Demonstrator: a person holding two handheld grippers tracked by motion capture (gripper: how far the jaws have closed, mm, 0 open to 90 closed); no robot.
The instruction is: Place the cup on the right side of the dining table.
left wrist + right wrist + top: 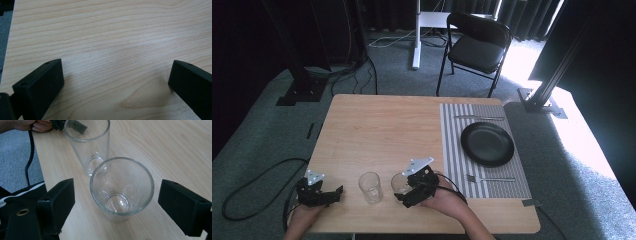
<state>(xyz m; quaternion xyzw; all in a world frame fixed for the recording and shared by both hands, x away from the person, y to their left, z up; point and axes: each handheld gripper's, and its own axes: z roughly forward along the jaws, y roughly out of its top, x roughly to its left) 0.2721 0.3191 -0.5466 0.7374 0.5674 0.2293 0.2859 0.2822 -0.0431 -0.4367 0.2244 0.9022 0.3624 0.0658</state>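
Observation:
Two clear, upright drinking glasses stand near the table's front edge. My right gripper (117, 195) is open, and the nearer glass (121, 190) sits between its jaws with a gap on each side. The farther glass (88, 143) stands just beyond it. In the high view the right gripper (402, 189) partly covers the right-hand glass (398, 181), with the other glass (370, 187) to its left. My left gripper (334, 194) rests at the front left corner. Its jaws (116, 71) are wide open over bare wood.
A striped placemat (452, 150) on the right side of the wooden table (377, 130) holds a black plate (487, 144), a fork (489, 178) and a knife (478, 118). A black chair (477, 45) stands beyond the far edge. Cables trail off the front left.

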